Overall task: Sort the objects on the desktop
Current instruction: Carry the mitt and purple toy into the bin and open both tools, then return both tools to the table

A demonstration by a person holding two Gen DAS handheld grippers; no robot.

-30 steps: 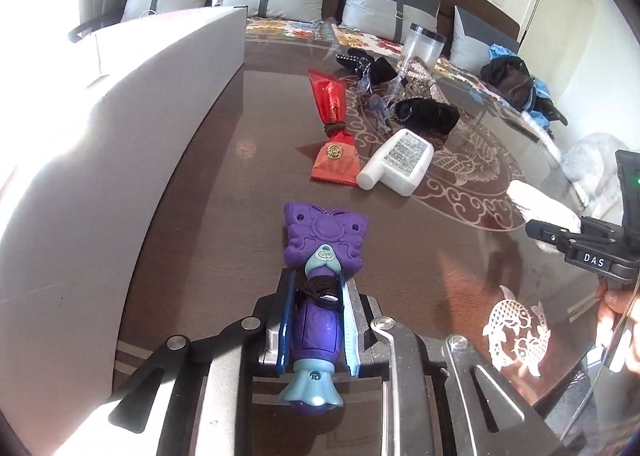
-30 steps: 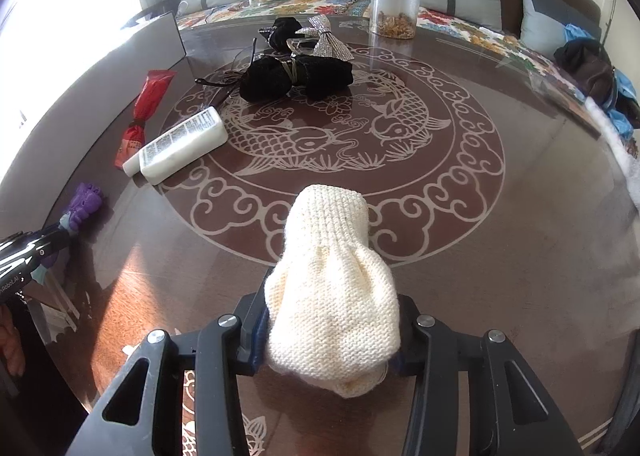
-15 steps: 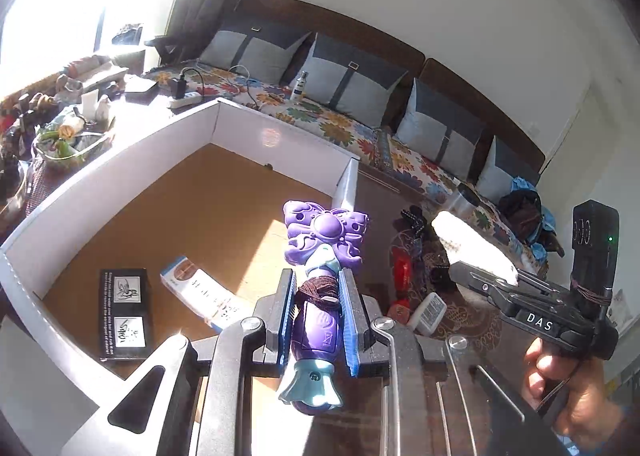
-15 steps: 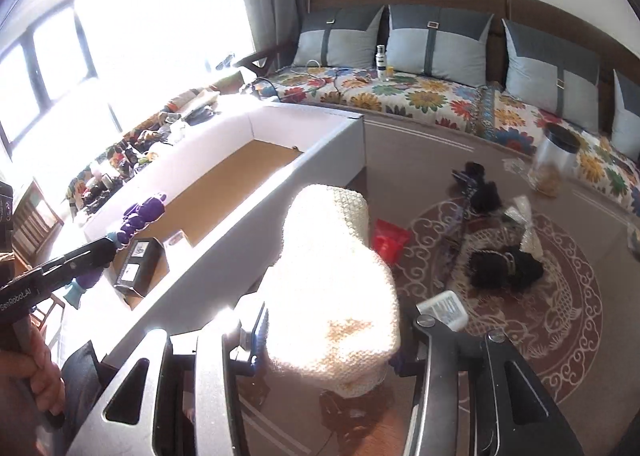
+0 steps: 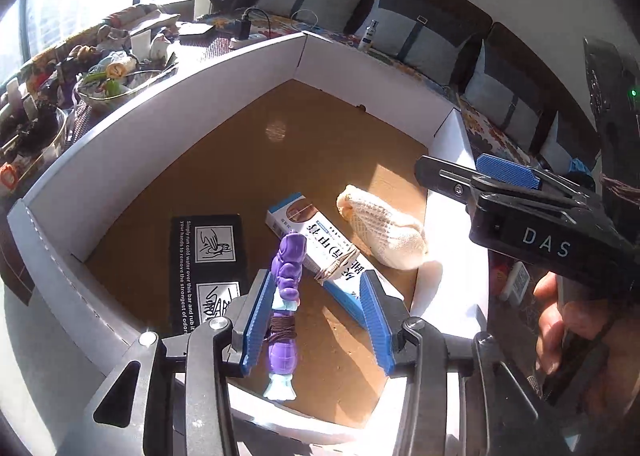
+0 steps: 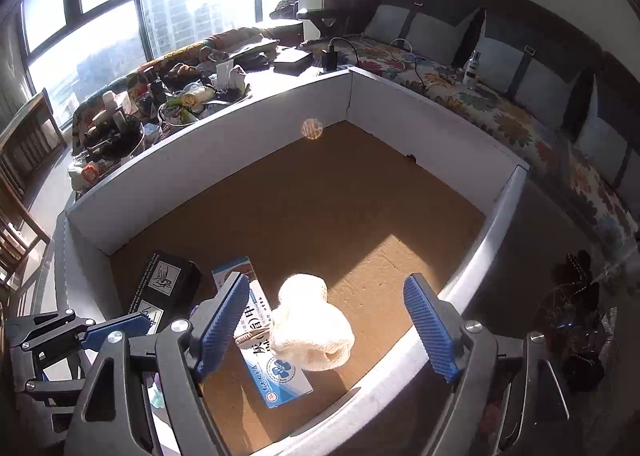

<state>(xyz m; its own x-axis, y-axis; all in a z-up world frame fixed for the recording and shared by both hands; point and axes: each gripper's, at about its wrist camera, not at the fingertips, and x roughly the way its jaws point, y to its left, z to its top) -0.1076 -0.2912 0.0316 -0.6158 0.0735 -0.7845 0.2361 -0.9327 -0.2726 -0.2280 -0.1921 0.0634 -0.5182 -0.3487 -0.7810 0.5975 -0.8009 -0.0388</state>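
- Both grippers hang over the white-walled box (image 6: 400,112); the left gripper (image 5: 316,320) has just been opening, jaws about half wide; the purple toy (image 5: 285,296) is between them, lying against the 9 o'clock pad only, its long axis running 12 to 6 along the fingers.
- The right gripper (image 6: 328,330) has just been opening, jaws wide, nothing pressed; the cream knitted mitten (image 6: 310,322) is below the gap, on or just above the box floor, overlapping the blue-and-white carton (image 6: 276,372).
- In the left wrist view the mitten (image 5: 384,230) lies at 1 o'clock from the left gripper, nearer the right gripper (image 5: 480,172).
- Writing: "DAS" on the right gripper's body; the black box (image 5: 206,256) reads "Simply run cold water over this bar and rub"; the carton's large characters are not clear enough to read.
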